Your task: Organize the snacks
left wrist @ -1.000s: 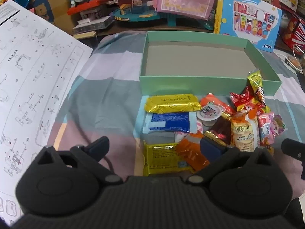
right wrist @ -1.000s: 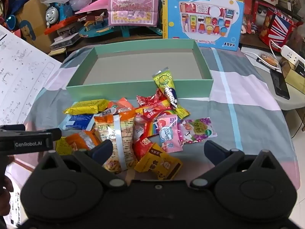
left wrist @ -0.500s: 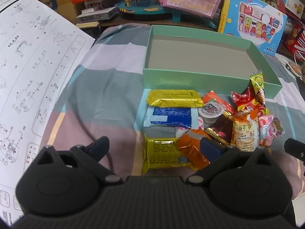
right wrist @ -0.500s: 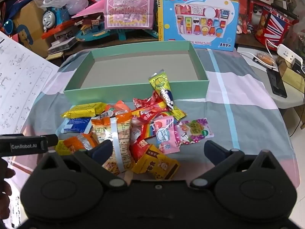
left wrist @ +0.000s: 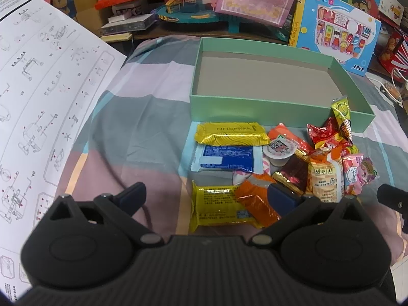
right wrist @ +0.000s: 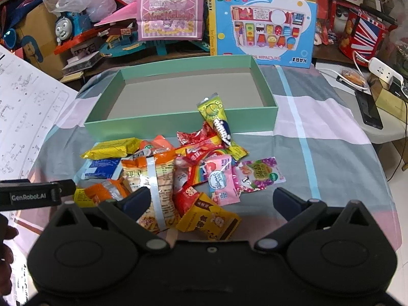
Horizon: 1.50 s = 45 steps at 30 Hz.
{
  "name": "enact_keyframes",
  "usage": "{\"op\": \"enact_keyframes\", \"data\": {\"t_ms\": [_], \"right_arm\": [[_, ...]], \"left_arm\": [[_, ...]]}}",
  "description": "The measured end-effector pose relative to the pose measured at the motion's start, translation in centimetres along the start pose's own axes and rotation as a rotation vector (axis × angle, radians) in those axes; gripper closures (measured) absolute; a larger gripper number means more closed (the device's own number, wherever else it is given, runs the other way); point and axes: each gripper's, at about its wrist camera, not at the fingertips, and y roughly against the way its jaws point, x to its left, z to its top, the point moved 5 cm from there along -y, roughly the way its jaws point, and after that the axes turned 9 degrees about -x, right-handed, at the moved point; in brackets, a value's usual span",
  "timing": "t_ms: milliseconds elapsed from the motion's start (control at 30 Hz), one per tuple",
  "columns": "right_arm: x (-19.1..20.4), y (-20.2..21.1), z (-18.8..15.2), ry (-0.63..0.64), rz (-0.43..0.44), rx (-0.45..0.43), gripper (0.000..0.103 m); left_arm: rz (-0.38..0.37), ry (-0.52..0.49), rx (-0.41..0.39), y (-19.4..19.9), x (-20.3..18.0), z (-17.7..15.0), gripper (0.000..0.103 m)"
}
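An empty mint-green box sits on the striped cloth, with a pile of snack packets just in front of it. A gold bar, a blue-and-white packet and a yellow packet lie at the pile's left. A yellow-brown packet and a pink sachet lie at its near right. My left gripper hovers open over the yellow packet. My right gripper is open above the near packets. A green-yellow stick pack leans on the box front.
A large instruction sheet stands along the left. Toy boxes and a blue train toy crowd the back edge. A phone and power strip lie at the right. Bare cloth lies right of the pile.
The left wrist view has shifted a little closer and lower toward the left of the pile. The right gripper has eased slightly forward. Both stayed open and the snacks did not move.
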Motion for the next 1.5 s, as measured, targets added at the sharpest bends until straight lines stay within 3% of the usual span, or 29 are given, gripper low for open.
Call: {"op": "enact_keyframes", "data": {"t_ms": [200,500,600,833,1100,1200,1233,1267,1400,1500], "right_arm": [[-0.4,-0.1,-0.1,-0.013,-0.004,0.0,0.0],[0.2,0.1,-0.3,-0.006,0.119,-0.074,0.0],[0.8,-0.8,-0.6,0.028,0.129,-0.019,0.0],[1.3,-3.5,-0.9,-0.027,0.205,0.088,0.0],[3.7,-5.9,-1.5,0.012,0.279,0.125,0.023],[4.1,-6.8,-1.6,0.009,0.286,0.126,0.034],[4.1,-7.2,-1.6,0.004,0.293,0.129,0.048],[4.1,-7.6,-1.8,-0.012,0.313,0.14,0.07],[3.1,-7.8,-1.8,-0.073,0.325,0.146,0.07],[2.0,-7.4,-1.1,-0.106,0.312,0.118,0.07]], "left_arm": [[-0.013,0.004,0.018,-0.2,-0.1,-0.3,0.0],[-0.05,0.013,0.091,-1.6,-0.2,-1.4,0.0],[-0.06,0.011,0.109,-2.2,-0.4,-1.8,0.0],[-0.101,0.007,0.13,-3.1,-0.6,-2.1,0.0],[-0.125,0.003,0.153,-3.8,-0.9,-2.5,0.001],[-0.143,-0.022,0.161,-4.0,-1.5,-2.6,0.009],[-0.157,-0.029,0.163,-4.0,-1.8,-2.6,0.009],[-0.169,-0.036,0.165,-4.0,-2.1,-2.6,0.009],[-0.2,-0.069,0.163,-4.0,-3.4,-2.6,0.012],[-0.241,-0.091,0.181,-4.2,-4.9,-2.6,0.023]]}}
